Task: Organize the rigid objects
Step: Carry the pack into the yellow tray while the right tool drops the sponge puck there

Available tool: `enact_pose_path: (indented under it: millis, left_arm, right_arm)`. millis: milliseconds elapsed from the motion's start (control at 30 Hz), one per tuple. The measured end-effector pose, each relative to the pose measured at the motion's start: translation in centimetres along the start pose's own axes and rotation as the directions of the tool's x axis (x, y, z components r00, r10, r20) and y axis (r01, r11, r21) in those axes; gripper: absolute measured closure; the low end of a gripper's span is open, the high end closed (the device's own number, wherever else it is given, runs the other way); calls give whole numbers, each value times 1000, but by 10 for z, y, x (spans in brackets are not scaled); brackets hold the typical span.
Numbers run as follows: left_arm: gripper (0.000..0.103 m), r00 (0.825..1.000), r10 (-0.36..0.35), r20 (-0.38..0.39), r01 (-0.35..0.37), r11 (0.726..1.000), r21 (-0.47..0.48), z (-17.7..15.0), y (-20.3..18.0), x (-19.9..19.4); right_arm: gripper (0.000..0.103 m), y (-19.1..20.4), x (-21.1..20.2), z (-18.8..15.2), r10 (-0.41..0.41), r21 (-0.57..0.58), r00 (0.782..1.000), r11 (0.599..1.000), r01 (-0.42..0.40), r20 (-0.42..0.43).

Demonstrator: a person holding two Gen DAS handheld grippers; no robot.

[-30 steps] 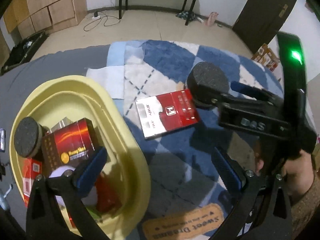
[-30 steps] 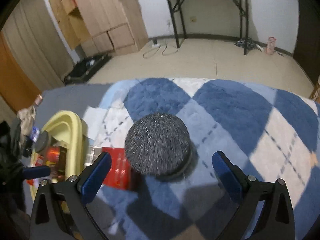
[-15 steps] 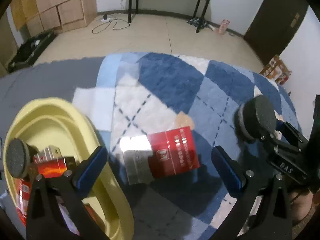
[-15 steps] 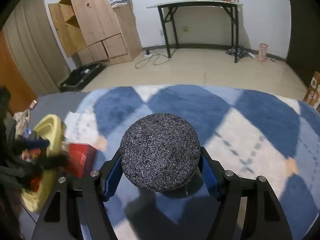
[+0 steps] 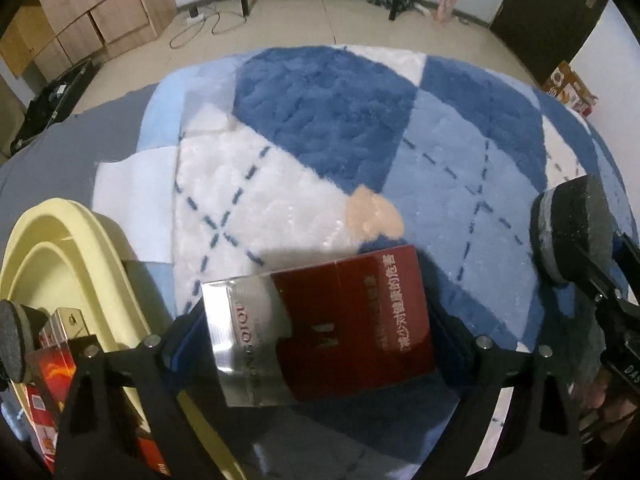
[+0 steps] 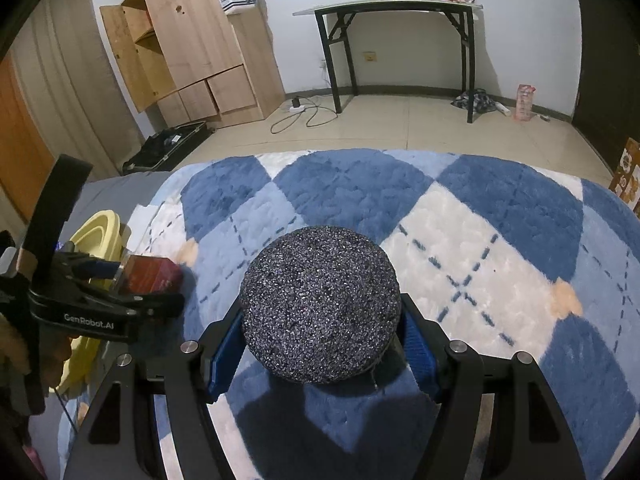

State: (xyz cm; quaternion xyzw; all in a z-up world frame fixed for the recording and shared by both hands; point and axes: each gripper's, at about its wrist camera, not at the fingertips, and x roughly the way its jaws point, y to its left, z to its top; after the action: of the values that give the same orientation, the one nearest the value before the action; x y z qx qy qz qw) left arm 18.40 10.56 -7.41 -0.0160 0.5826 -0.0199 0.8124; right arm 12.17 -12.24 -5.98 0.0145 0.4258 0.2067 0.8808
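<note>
My left gripper [image 5: 316, 332] is shut on a red and silver box [image 5: 320, 324] and holds it just above the blue checked rug [image 5: 320, 100]. The box also shows in the right wrist view [image 6: 150, 276], held by the left gripper [image 6: 132, 280]. My right gripper [image 6: 320, 328] is shut on a dark grey speckled round puck [image 6: 322, 306] above the rug [image 6: 480, 240]. The puck also shows at the right edge of the left wrist view [image 5: 572, 232]. A yellow basin [image 5: 80, 232] lies at the left with a red box [image 5: 52, 364] and another dark puck [image 5: 12, 344] inside.
The yellow basin [image 6: 100, 228] rests on a grey sheet [image 5: 60, 140] left of the rug. Beyond the bed are a wooden cabinet [image 6: 192, 48], a black folding table [image 6: 400, 40] and cables on the tiled floor [image 6: 304, 112].
My left gripper moved from the basin to the red and silver box and closed on it. My right gripper closed on the grey puck and lifted it away to the right.
</note>
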Motion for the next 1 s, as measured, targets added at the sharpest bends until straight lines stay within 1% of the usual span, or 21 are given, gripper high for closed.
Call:
enact_pose_path:
  millis: [67, 100, 167, 200, 233, 267, 333, 367, 400, 467, 500, 533, 600, 633, 667, 700, 733, 800, 867, 1000]
  left_arm:
    - [11, 1000, -13, 19, 13, 1000, -3, -5, 2, -6]
    - [11, 999, -25, 38, 26, 999, -20, -9, 5, -14]
    - [11, 994, -62, 90, 67, 996, -61, -16, 17, -39]
    - [11, 991, -73, 108, 80, 995, -66, -17, 24, -50]
    - [11, 988, -78, 130, 87, 994, -67, -18, 31, -63]
    - [11, 983, -75, 166, 87, 994, -67, -22, 44, -86]
    - [11, 978, -58, 201, 73, 995, -67, -27, 67, -112]
    - [11, 974, -32, 224, 51, 996, -76, -33, 90, -131]
    - [11, 973, -11, 230, 32, 996, -87, -38, 105, -139]
    - [11, 974, 47, 222, -18, 991, -134, -53, 140, -151]
    - [11, 976, 83, 200, -48, 984, -172, -60, 163, -154]
    - [11, 978, 98, 184, -62, 980, -190, -67, 180, -154]
    - [11, 982, 115, 152, -82, 975, -207, -87, 205, -150]
    - [11, 983, 121, 138, -90, 973, -213, -95, 213, -145]
    - [11, 985, 126, 120, -97, 970, -222, -104, 221, -139]
    - [11, 988, 117, 99, -92, 969, -230, -113, 228, -130]
    - [11, 990, 109, 85, -86, 968, -238, -117, 232, -125]
    - [11, 994, 80, 72, -61, 970, -237, -127, 237, -112]
    - [11, 996, 63, 66, -47, 973, -224, -126, 239, -101]
    - [11, 996, 60, 61, -46, 976, -213, -125, 242, -89]
  right_arm:
    - [33, 2, -2, -2, 0, -1, 1000, 1000, 0, -8]
    - [33, 3, -3, -2, -1, -4, 1000, 1000, 1, -11]
    - [33, 11, -11, -1, 5, -22, 1000, 1000, -6, -9]
    - [33, 15, -15, 0, 11, -32, 1000, 999, -11, -7]
    - [33, 24, -21, 3, 24, -46, 1000, 999, -24, -3]
    - [33, 32, -24, 6, 34, -56, 999, 998, -34, -1]
    - [33, 58, -33, 13, 83, -87, 997, 993, -83, 1]
    - [33, 73, -36, 16, 106, -107, 994, 989, -105, -3]
    - [33, 95, -40, 20, 135, -138, 991, 981, -135, -10]
    - [33, 133, -42, 25, 186, -190, 982, 963, -189, -32]
    - [33, 151, -42, 27, 210, -211, 977, 954, -214, -43]
    - [33, 178, -40, 31, 238, -240, 969, 939, -246, -63]
    - [33, 214, -32, 34, 271, -266, 957, 920, -289, -102]
    - [33, 234, -24, 35, 289, -274, 949, 909, -313, -126]
    - [33, 247, -18, 36, 291, -279, 946, 905, -320, -141]
    - [33, 262, -7, 37, 286, -288, 945, 902, -321, -157]
    - [33, 269, 0, 39, 281, -291, 945, 902, -319, -165]
    - [33, 284, 25, 51, 259, -277, 947, 911, -305, -189]
    - [33, 294, 44, 63, 243, -268, 949, 918, -291, -201]
    - [33, 319, 83, 79, 160, -331, 959, 914, -234, -235]
